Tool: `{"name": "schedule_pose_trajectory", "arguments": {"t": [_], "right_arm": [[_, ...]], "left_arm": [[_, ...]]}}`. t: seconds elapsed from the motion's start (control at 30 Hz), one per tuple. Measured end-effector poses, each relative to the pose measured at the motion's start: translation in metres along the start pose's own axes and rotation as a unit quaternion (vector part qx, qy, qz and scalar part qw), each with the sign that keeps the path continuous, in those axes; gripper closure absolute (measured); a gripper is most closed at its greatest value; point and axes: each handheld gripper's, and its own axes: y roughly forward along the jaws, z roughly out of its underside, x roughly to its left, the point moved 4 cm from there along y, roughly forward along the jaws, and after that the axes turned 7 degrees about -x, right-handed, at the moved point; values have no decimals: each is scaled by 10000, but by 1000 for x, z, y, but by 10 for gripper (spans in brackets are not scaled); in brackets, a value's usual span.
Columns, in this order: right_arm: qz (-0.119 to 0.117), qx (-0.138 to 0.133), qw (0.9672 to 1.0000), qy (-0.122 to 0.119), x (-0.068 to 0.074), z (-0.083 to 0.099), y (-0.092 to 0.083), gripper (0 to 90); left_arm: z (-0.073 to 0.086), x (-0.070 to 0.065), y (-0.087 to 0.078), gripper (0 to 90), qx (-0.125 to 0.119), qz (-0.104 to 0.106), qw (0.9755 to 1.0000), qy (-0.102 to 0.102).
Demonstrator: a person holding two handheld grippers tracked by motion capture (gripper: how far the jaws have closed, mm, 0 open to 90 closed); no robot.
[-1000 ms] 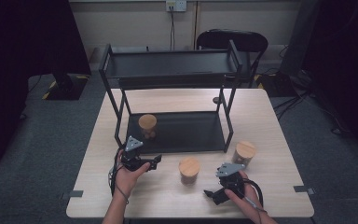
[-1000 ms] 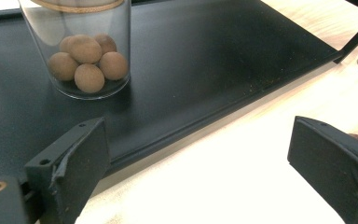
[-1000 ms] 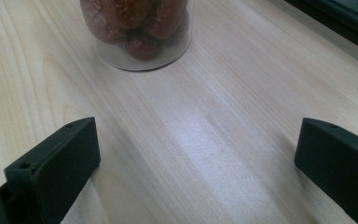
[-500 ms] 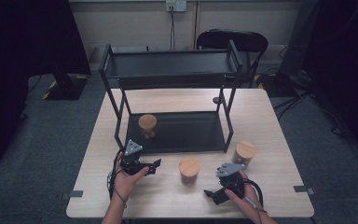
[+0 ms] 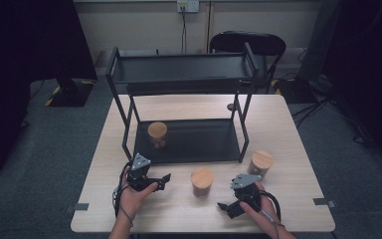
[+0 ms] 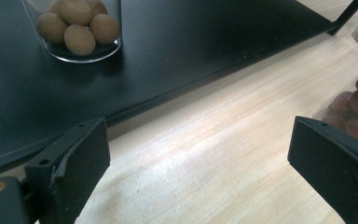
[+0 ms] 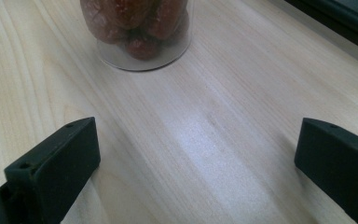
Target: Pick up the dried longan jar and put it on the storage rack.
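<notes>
- Since the earlier frames, the left gripper (image 5: 165,178) has drawn back a little from the black rack (image 5: 189,142) toward the person's side of the counter (image 5: 288,124); the right gripper (image 5: 222,205) has kept its place.
- No brand, label or writing can be read on any jar, on the rack or on either gripper.
- Left gripper: jaws wide apart with nothing between them, just bare wood and the front edge of the rack's lower shelf (image 6: 168,51).
- Right gripper: jaws also wide apart and empty, low over the counter and pointing at the middle jar (image 5: 202,181).
- That middle jar, with a wooden lid and dark red fruit inside (image 7: 142,28), stands on the counter between the two grippers, near both and touching neither.
- A second lidded jar (image 5: 260,164) stands near the rack's right front leg, clear of the right gripper.
- A third jar (image 5: 157,134), holding pale round pieces (image 6: 77,23), stands on the lower shelf at its left.
- Open wood lies in front of both grippers, and the counter's near edge runs just behind the hands.
</notes>
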Motion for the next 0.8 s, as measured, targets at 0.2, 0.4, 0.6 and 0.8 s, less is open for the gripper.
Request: {"name": "schedule_pose_trajectory", "arguments": {"t": [0.2, 0.4, 0.6, 0.8], "right_arm": [[0, 0, 10000, 1, 0, 0, 0, 0], [0, 0, 10000, 0, 0, 0, 0, 0], [0, 0, 10000, 0, 0, 0, 0, 0], [0, 0, 10000, 0, 0, 0, 0, 0]], "left_arm": [[6, 1, -3, 53, 24, -14, 10000, -7], [11, 2, -7, 53, 48, -13, 10000, -7], [15, 3, -12, 53, 64, -34, 10000, 2], [17, 6, -16, 53, 70, -61, 10000, 0]]}}
